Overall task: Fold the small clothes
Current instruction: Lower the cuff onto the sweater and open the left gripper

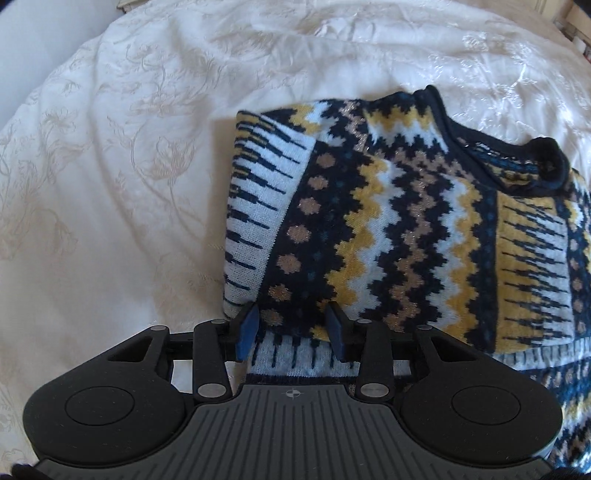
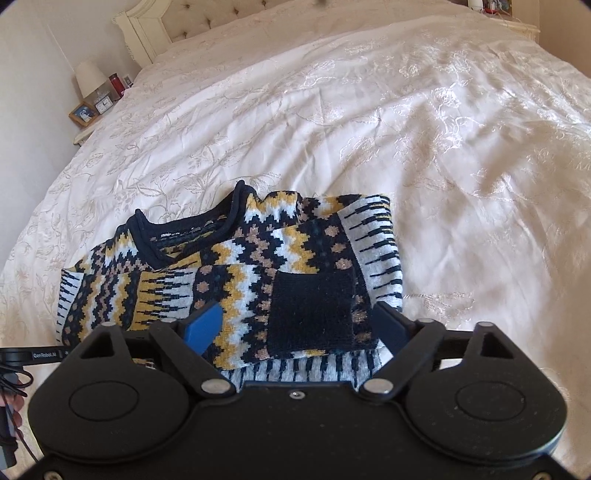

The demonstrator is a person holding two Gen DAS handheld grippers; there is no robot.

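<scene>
A small knitted sweater [image 1: 388, 229] in navy, yellow and white zigzags lies on the bed with both sleeves folded across its front. My left gripper [image 1: 293, 317] hangs open just over the sweater's near left edge, blue pads apart with knit showing in the gap. In the right wrist view the sweater [image 2: 258, 258] lies with its navy collar [image 2: 184, 229] at the far left. My right gripper [image 2: 295, 314] stands wide open above the folded sleeve, whose navy cuff [image 2: 310, 310] lies between the fingers without touching the pads.
A cream embroidered bedspread [image 2: 406, 129] surrounds the sweater on all sides. A tufted headboard [image 2: 192, 18] and a nightstand with a lamp [image 2: 90, 79], clock and photo frame stand at the far left. A hand [image 2: 11, 406] and cable show at the lower left edge.
</scene>
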